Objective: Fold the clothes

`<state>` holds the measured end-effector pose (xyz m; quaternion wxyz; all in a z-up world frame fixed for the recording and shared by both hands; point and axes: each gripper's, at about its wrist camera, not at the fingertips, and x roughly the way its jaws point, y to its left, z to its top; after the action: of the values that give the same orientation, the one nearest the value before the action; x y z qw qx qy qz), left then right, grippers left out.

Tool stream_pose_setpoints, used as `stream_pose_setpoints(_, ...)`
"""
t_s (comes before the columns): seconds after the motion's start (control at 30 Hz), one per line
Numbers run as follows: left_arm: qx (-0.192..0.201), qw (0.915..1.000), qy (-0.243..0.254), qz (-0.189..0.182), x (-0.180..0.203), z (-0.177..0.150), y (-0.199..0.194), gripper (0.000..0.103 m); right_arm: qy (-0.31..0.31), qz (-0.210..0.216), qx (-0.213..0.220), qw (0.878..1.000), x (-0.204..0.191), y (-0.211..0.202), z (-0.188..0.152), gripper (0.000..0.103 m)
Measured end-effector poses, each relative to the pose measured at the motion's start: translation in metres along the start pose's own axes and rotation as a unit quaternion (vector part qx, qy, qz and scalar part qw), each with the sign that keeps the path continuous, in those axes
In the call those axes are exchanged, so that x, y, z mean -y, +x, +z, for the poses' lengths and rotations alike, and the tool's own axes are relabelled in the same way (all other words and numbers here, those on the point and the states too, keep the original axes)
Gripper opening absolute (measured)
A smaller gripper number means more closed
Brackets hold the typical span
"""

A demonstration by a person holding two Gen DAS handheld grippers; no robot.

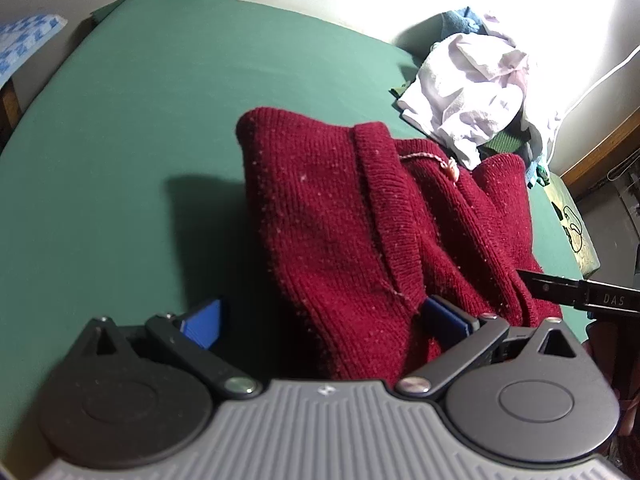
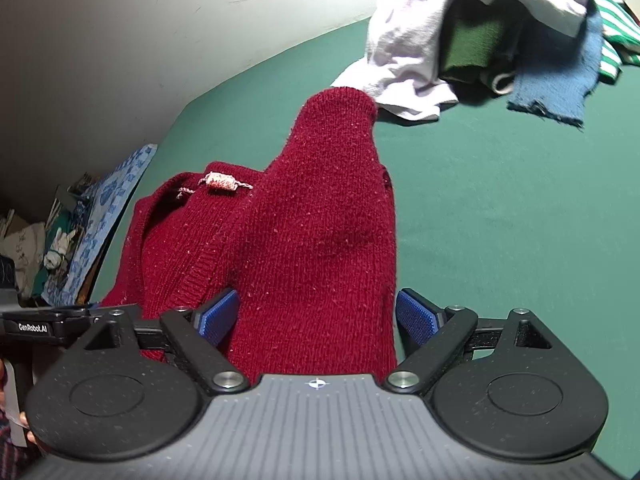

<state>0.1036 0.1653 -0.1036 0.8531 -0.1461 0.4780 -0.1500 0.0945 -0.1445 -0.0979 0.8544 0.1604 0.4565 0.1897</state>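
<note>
A dark red knitted sweater (image 1: 340, 216) lies bunched on the green bed sheet (image 1: 160, 100), its ribbed collar and a small pink-white tag (image 2: 219, 182) facing up. My left gripper (image 1: 322, 318) stands wide open over the sweater's near edge. Its right pad (image 1: 440, 314) sits against the knit and its left pad (image 1: 204, 322) is over bare sheet. My right gripper (image 2: 316, 316) is open too, with a folded red sleeve (image 2: 320, 220) running up between its blue pads (image 2: 416, 316); a gap shows at the right pad. Each gripper's black body edges into the other's view.
A heap of unfolded clothes (image 1: 472, 92) lies at the bed's far corner: white cloth (image 2: 408, 28), dark green, a blue knit (image 2: 556, 80) and a green-striped piece (image 2: 612, 24). A pale wall (image 2: 120, 40) borders the bed. A blue-patterned cloth (image 2: 108, 208) and clutter lie beside it.
</note>
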Motion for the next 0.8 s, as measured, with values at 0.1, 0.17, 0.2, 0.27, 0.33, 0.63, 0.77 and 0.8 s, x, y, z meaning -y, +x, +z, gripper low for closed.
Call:
stream_pose_setpoints(0.1,0.007,0.9999,0.015,0.003,0.010,-0.002,0.004,0.102,-0.018,-0.003,-0.007,1.000,-0.006,0.005,0.003,0.087)
stream_pose_setpoints(0.17,0.012,0.9998,0.018,0.001,0.014,-0.003,0.006,0.102,-0.023,-0.005,-0.009,1.000,-0.009,0.007,0.004,0.088)
stream_pose_setpoints(0.2,0.015,0.9997,0.018,0.000,0.015,-0.003,0.007,0.101,-0.026,-0.005,-0.011,1.000,-0.009,0.008,0.005,0.089)
stream_pose_setpoints(0.27,0.018,0.9997,0.016,-0.002,0.014,-0.004,0.006,0.100,-0.031,-0.002,-0.013,0.999,-0.009,0.008,0.005,0.090)
stream_pose_setpoints(0.33,0.020,0.9997,0.011,-0.007,0.012,-0.005,0.004,0.095,-0.027,0.002,-0.011,1.000,-0.006,0.008,0.004,0.090)
stream_pose_setpoints(0.63,0.034,0.9993,-0.005,-0.013,0.016,-0.008,0.000,0.079,-0.024,-0.012,0.005,1.000,-0.011,0.006,-0.001,0.076)
stream_pose_setpoints(0.77,0.038,0.9991,-0.013,-0.017,0.016,-0.008,-0.005,0.067,-0.011,-0.008,0.011,1.000,-0.013,0.000,-0.003,0.058)
stream_pose_setpoints(0.8,0.039,0.9989,-0.016,-0.018,0.016,-0.008,-0.006,0.065,-0.011,-0.009,0.013,1.000,-0.014,-0.001,-0.003,0.055)
